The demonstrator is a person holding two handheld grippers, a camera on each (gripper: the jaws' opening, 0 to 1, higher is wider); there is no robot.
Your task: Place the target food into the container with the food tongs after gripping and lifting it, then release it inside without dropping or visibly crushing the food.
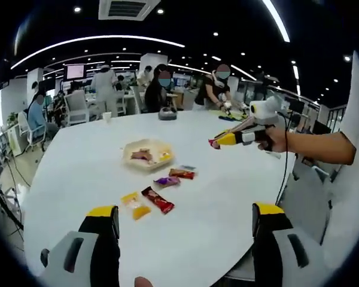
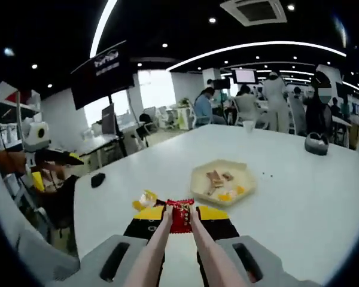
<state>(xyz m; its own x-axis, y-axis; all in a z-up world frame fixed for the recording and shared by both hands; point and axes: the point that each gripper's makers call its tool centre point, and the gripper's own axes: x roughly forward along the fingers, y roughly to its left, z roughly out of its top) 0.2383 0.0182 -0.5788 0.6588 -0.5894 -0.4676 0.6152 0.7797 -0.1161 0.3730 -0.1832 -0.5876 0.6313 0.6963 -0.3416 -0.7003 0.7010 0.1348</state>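
Note:
A beige tray (image 1: 133, 147) with a few food pieces in it sits mid-table; it lies ahead of the right gripper as the tray (image 2: 198, 177). Loose snack packets lie in front of it: a yellow one (image 1: 135, 205), a dark red one (image 1: 158, 200), a purple one (image 1: 166, 180) and an orange-red one (image 1: 181, 174). My right gripper (image 2: 180, 213) is shut on pale food tongs (image 2: 155, 251), whose tips pinch a red packet (image 2: 180, 217) in the air. That right gripper (image 1: 218, 141) hovers to the right of the tray, held by a hand. My left gripper (image 1: 185, 210) is open, with nothing between its jaws.
The round white table (image 1: 96, 179) drops off close on the left and right. A black round object (image 1: 167, 113) and a white cup (image 1: 106, 116) stand at the far edge. Several people sit or stand beyond. A yellow packet (image 2: 145, 200) lies just left of the tongs.

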